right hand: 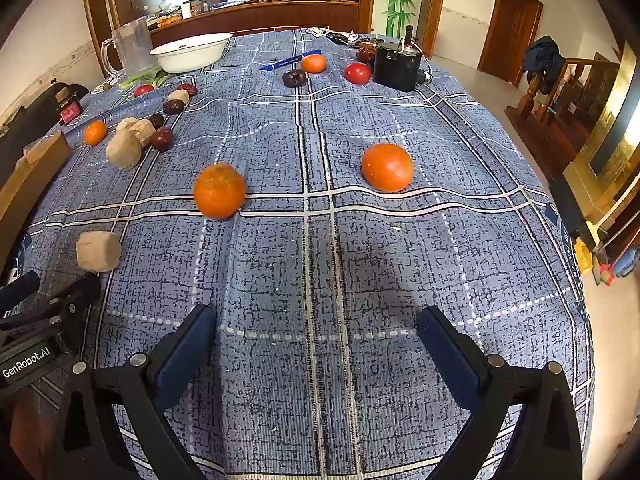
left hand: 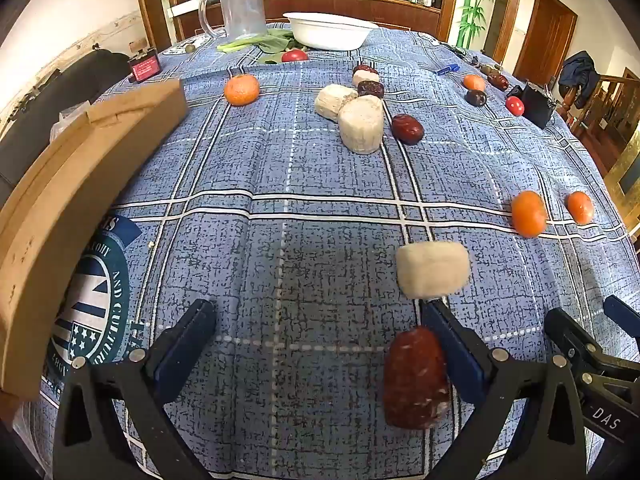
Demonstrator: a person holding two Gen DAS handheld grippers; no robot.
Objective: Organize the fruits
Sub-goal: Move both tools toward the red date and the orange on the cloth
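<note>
Both tongs, left gripper (left hand: pixel 316 336) and right gripper (right hand: pixel 316 336), gape empty above the blue plaid tablecloth (right hand: pixel 400 240), suggesting selection: next, closing on the nearest round orange tangerine (right hand: pixel 219 191).

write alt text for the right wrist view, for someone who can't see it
The open right claw hovers empty over a blue plaid tablecloth, with two round orange tangerines lying apart just ahead. Farther back sit pale beige root chunks, dark red dates and a white oval basin.
</note>
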